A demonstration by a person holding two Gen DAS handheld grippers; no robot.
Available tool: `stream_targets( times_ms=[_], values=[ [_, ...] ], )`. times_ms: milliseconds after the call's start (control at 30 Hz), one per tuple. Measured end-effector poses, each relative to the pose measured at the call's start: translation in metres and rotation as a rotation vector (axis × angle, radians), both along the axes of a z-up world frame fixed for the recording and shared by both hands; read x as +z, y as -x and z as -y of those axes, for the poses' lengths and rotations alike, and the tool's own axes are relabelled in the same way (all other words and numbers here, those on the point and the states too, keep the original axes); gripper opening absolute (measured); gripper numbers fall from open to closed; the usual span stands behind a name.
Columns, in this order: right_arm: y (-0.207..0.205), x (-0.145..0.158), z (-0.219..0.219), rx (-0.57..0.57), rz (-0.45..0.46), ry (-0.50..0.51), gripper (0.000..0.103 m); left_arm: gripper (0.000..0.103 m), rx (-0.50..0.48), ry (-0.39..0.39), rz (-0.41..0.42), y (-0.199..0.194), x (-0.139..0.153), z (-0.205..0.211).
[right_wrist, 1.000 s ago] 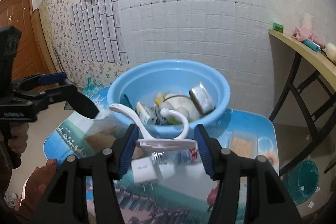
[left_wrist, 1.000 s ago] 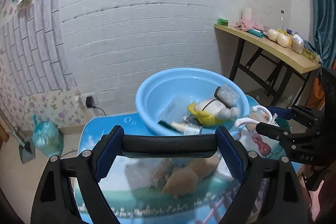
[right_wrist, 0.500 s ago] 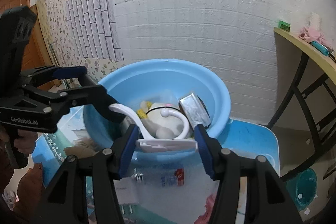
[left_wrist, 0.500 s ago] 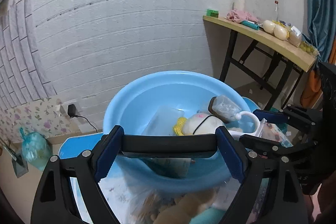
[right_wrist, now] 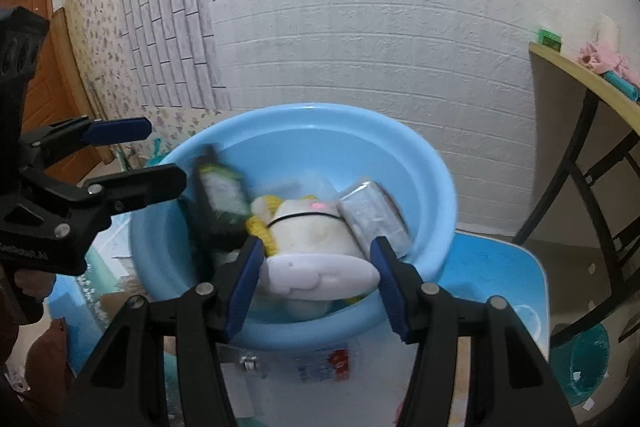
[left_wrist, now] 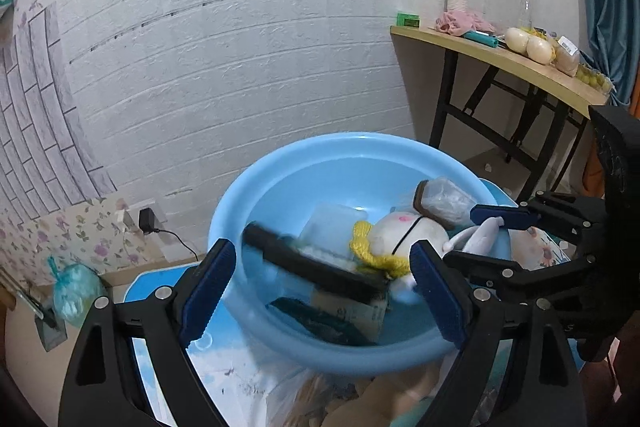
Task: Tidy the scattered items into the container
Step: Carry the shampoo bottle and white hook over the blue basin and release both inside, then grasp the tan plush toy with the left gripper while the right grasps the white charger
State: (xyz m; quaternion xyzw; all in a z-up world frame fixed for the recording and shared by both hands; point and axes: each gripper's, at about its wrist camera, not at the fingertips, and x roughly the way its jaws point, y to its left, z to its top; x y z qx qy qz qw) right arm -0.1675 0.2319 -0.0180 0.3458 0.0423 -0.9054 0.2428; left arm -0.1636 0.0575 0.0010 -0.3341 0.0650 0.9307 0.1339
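A light blue basin (left_wrist: 248,211) (right_wrist: 432,179) stands on a blue picture table. It holds a white plush toy with yellow trim (left_wrist: 404,239) (right_wrist: 308,231), a clear-wrapped packet (left_wrist: 444,203) (right_wrist: 376,215) and other items. My left gripper (left_wrist: 320,287) is open over the basin's near rim; a black flat item (left_wrist: 316,267) (right_wrist: 220,195) is blurred in mid-air just beyond its fingers, above the basin. My right gripper (right_wrist: 316,275) is shut on a white plastic hook piece (right_wrist: 320,273) (left_wrist: 480,235) at the basin's near edge.
A crumpled plastic bag with brown contents (left_wrist: 360,399) lies on the table in front of the basin. A small packet with red print (right_wrist: 328,363) lies below the right gripper. A wooden side table (left_wrist: 520,63) with items stands at the right by the brick-pattern wall.
Both grippers moved forward over the basin. My left gripper opened and let go of the black item, which now drops into the basin. The right gripper still holds the white hook piece.
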Motion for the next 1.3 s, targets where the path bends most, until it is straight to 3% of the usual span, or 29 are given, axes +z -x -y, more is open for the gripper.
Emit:
stream_targets(
  times_ms=[133, 367, 867, 1133, 1300],
  values=[
    [-0.011, 0.003, 0.006, 0.023, -0.01, -0.027, 0.063, 0.089, 0.022, -0.001, 0.013, -0.008, -0.003, 0.008],
    [-0.033, 0.008, -0.007, 0.011, -0.036, -0.006, 0.064, 0.094, 0.086, 0.003, 0.05, -0.037, -0.016, 0.032],
    [-0.075, -0.022, -0.036, -0.092, 0.098, 0.004, 0.067, 0.094, 0.139, 0.042, 0.128, -0.092, -0.052, 0.05],
    [-0.093, -0.032, -0.045, -0.115, 0.128, 0.004, 0.067, 0.094, 0.158, 0.032, 0.157, -0.107, -0.06, 0.055],
    [-0.098, -0.032, -0.047, -0.114, 0.129, 0.009, 0.067, 0.094, 0.117, -0.004, 0.161, -0.111, -0.059, 0.052]
  ],
)
